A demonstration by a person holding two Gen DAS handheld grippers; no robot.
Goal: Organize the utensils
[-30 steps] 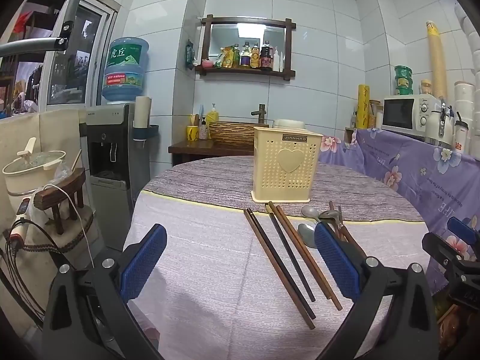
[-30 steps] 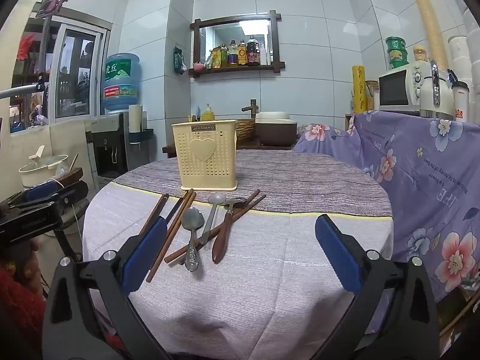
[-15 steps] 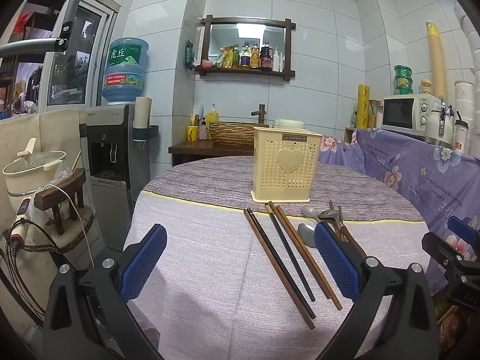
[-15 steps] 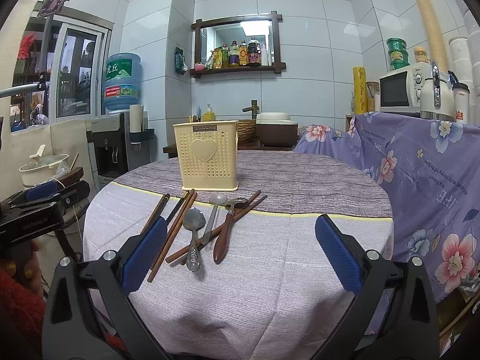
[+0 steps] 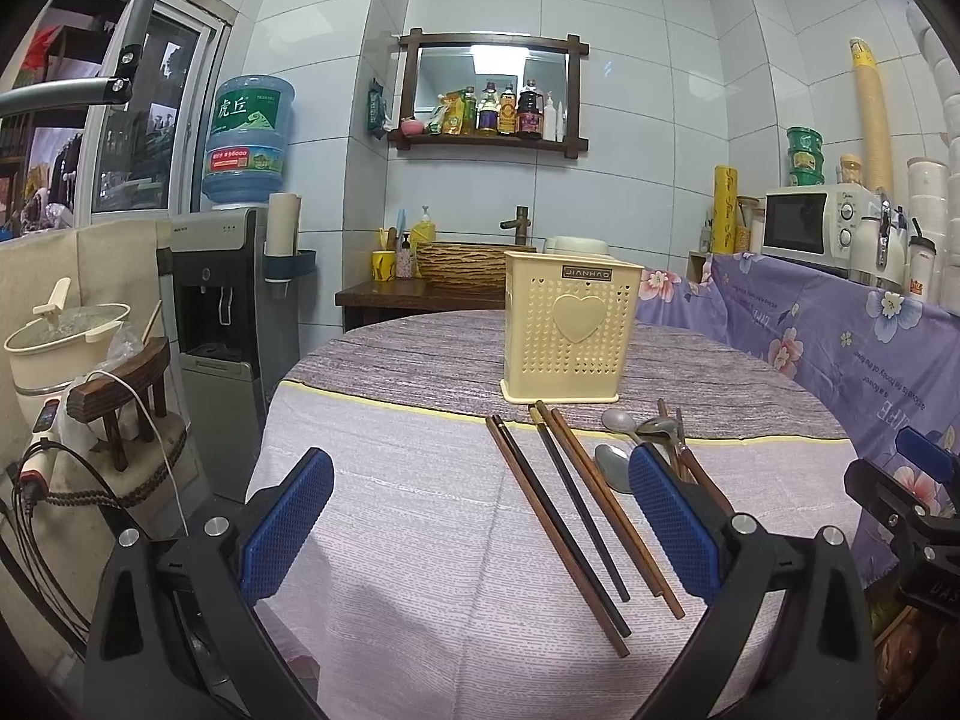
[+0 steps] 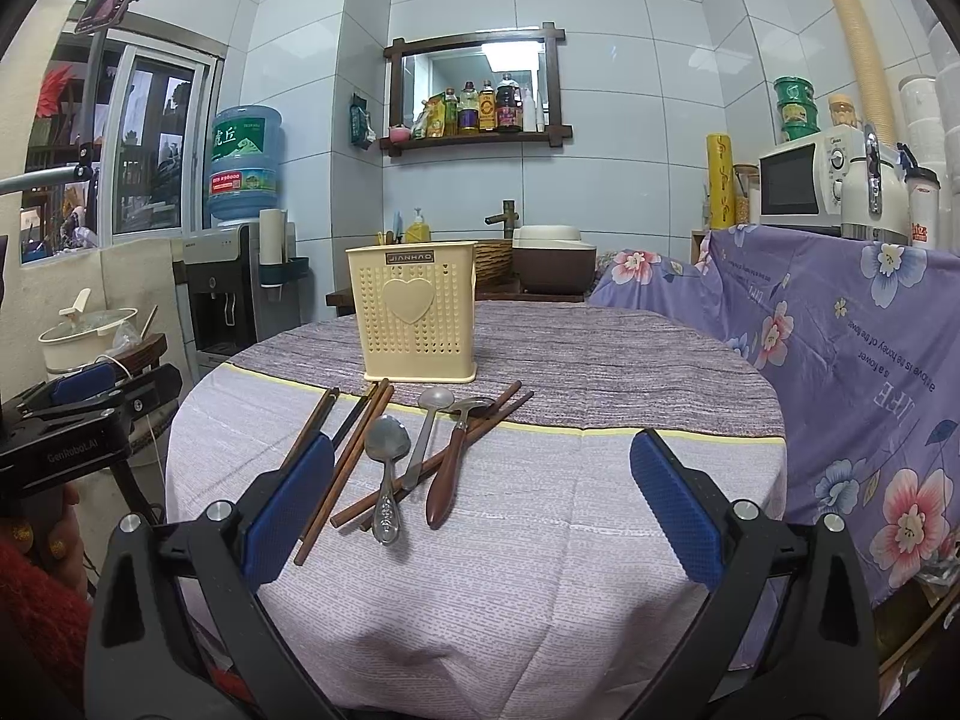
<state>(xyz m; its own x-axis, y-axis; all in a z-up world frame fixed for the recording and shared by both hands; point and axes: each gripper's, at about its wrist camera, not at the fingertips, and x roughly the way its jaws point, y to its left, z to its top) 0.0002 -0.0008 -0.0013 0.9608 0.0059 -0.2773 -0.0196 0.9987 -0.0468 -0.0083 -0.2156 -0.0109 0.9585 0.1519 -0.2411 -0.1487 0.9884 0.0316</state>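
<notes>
A cream perforated utensil holder [image 5: 570, 333] [image 6: 417, 321] with a heart on its front stands upright near the middle of the round table [image 5: 390, 528] [image 6: 600, 360]. In front of it lie several brown and black chopsticks [image 5: 564, 510] [image 6: 351, 450], two metal spoons [image 6: 384, 462] [image 5: 612, 465] and a wooden-handled utensil [image 6: 450, 468]. My left gripper [image 5: 474, 522] hovers open over the near table edge, left of the chopsticks. Open too, my right gripper [image 6: 480, 504] sits just short of the spoons, nothing between its fingers.
A water dispenser [image 5: 231, 300] and a rice cooker on a stool [image 5: 60, 336] stand left of the table. A floral purple cloth [image 6: 840, 360] covers the counter on the right, bearing a microwave [image 6: 798, 180]. A wooden side table with a basket [image 5: 456, 267] is behind.
The right wrist view has crept slightly closer to the utensils. The left gripper has barely moved. Both grippers stay open.
</notes>
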